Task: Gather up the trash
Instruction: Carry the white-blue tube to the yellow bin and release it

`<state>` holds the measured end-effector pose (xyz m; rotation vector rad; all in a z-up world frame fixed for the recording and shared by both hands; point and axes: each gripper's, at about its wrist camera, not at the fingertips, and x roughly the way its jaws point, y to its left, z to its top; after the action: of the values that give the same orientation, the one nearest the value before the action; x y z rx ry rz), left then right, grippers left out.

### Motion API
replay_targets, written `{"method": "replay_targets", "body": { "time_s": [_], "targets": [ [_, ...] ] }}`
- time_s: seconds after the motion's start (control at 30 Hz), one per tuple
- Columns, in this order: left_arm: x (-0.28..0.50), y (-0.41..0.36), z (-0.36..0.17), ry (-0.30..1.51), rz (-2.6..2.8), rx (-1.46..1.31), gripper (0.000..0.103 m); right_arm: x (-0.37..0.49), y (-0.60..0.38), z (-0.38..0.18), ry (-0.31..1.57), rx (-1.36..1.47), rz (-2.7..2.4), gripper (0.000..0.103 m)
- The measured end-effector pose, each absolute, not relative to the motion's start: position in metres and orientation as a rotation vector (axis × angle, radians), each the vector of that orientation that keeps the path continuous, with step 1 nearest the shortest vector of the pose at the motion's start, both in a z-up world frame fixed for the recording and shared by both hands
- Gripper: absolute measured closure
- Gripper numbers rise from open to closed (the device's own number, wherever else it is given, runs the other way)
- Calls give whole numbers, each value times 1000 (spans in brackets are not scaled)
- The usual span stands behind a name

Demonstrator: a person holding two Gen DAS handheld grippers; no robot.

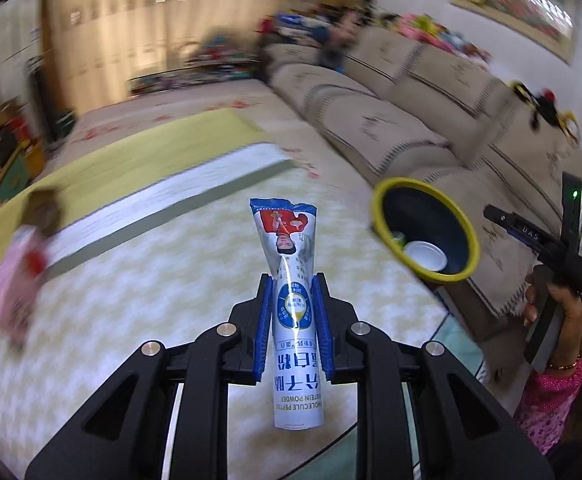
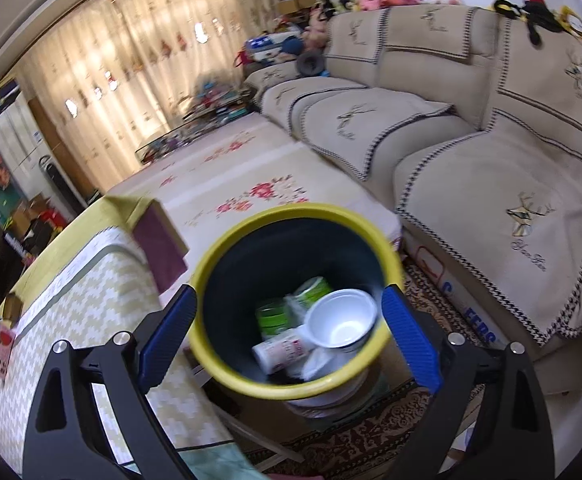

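My left gripper (image 1: 294, 280) is shut on a white and blue protein powder sachet (image 1: 291, 264), held lengthwise between the blue pads above the table. My right gripper (image 2: 289, 300) is shut on a yellow-rimmed dark trash bin (image 2: 291, 216), gripping its sides and holding it tilted off the floor. The bin holds a white bowl (image 2: 341, 322), a green can (image 2: 275, 314) and a white bottle (image 2: 281, 354). In the left wrist view the bin (image 1: 425, 230) hangs to the right of the sachet, with the right gripper's body (image 1: 559, 264) behind it.
A table with a cream zigzag cloth (image 1: 163, 280) lies below the left gripper. Pink packets (image 1: 15, 280) lie at its left. A beige sofa (image 2: 491, 152) runs along the right. A patterned rug (image 2: 371, 436) covers the floor.
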<state>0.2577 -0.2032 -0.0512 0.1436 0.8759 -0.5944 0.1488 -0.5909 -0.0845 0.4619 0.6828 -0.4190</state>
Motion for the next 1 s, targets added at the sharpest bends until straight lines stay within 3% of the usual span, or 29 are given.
{"method": "replay_targets", "body": {
  "time_s": [0.37, 0.7, 0.8, 0.87, 1.0],
  "targets": [
    [290, -392, -95, 960, -786, 343, 82, 125, -643, -107, 688, 521, -497, 14],
    [310, -505, -135, 1011, -848, 418, 81, 109, -670, -118, 698, 551, -545, 14],
    [312, -518, -141, 1016, -843, 413, 66, 106, -676, -120, 700, 556, -555, 14],
    [313, -521, -141, 1013, -832, 397, 44, 105, -675, -121, 702, 557, -554, 14],
    [305, -504, -128, 974, -819, 377, 35, 106, -670, -120, 700, 552, -535, 14]
  ]
}}
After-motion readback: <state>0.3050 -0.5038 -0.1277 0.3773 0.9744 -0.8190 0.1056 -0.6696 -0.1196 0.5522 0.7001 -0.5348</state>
